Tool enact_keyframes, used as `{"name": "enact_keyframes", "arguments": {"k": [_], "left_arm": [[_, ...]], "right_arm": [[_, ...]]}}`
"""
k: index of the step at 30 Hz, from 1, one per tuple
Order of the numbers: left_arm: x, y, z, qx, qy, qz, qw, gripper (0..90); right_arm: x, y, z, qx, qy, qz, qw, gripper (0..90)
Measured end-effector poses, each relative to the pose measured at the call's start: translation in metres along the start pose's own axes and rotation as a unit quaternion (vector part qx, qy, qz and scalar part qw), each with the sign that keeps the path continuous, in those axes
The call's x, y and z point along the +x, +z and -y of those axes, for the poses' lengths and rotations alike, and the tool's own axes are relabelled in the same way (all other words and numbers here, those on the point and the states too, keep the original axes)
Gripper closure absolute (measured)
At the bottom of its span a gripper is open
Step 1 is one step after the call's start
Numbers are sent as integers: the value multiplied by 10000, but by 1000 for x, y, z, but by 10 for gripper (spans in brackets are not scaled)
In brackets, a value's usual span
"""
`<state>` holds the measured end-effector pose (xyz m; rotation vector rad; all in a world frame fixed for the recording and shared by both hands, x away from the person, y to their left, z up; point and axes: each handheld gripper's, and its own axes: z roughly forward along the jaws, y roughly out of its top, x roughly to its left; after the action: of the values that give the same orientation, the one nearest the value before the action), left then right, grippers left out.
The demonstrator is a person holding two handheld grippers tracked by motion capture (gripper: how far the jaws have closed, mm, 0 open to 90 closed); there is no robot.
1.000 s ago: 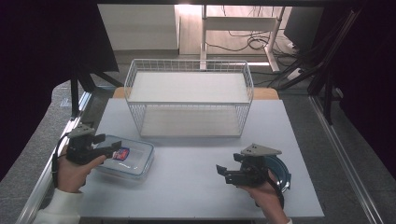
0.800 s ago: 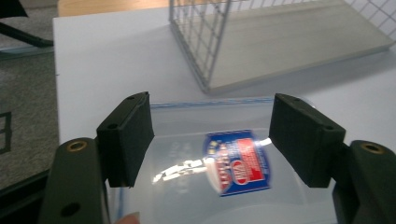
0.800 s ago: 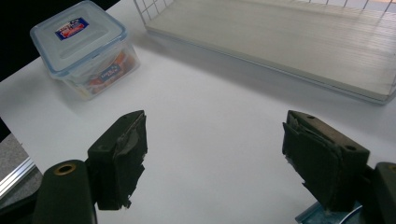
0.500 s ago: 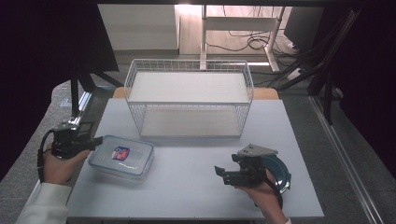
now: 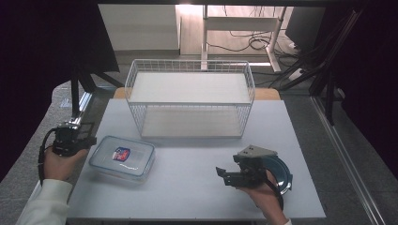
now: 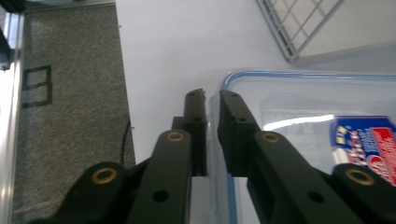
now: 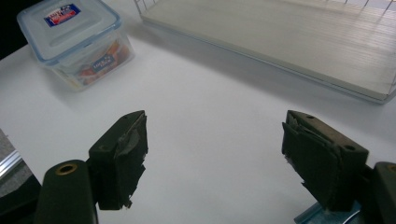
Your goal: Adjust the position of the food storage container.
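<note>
High view: white counter (image 5: 187, 187) on grey carpet, dark curtains around. Left claw (image 5: 89, 140), jaws just closing, pinches the near-left edge of the clear lidded container (image 5: 123, 158). Right claw (image 5: 224, 176) spread wide, empty, well right of the container. Wire basket (image 5: 190, 104) stands beyond both.

Clear blue-rimmed container (image 5: 123, 159), red-blue label; white basket (image 5: 190, 101).

White counter (image 5: 197, 187): wire basket (image 5: 190, 104) far centre, clear lidded container (image 5: 123, 158) near left, blue plate (image 5: 281, 174) near right.
</note>
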<state>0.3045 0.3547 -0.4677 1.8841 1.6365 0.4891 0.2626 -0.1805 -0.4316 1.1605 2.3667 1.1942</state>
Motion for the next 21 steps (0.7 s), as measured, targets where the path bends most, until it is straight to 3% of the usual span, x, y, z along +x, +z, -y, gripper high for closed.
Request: {"name": "enact_keyframes", "arguments": {"k": [3, 10, 13, 15, 19, 21], "left_arm": [[0, 7, 0, 229, 155, -82, 9996, 878], [8, 19, 11, 599, 103, -47, 9981, 900], [9, 19, 15, 597, 72, 72, 9982, 900], [10, 17, 15, 620, 101, 37, 9980, 900], [13, 18, 17, 723, 173, -98, 9972, 900], [9, 24, 20, 924, 376, -81, 9950, 900]], "right_arm": [[2, 2, 1, 38, -32, -51, 10000, 214], [0, 1, 1, -1, 16, -46, 10000, 213], [-1, 3, 2, 10, 34, -7, 10000, 212], [0, 4, 2, 38, 9, -11, 10000, 212], [1, 5, 2, 55, 7, -18, 10000, 211], [1, 5, 2, 63, -8, -17, 10000, 212]]}}
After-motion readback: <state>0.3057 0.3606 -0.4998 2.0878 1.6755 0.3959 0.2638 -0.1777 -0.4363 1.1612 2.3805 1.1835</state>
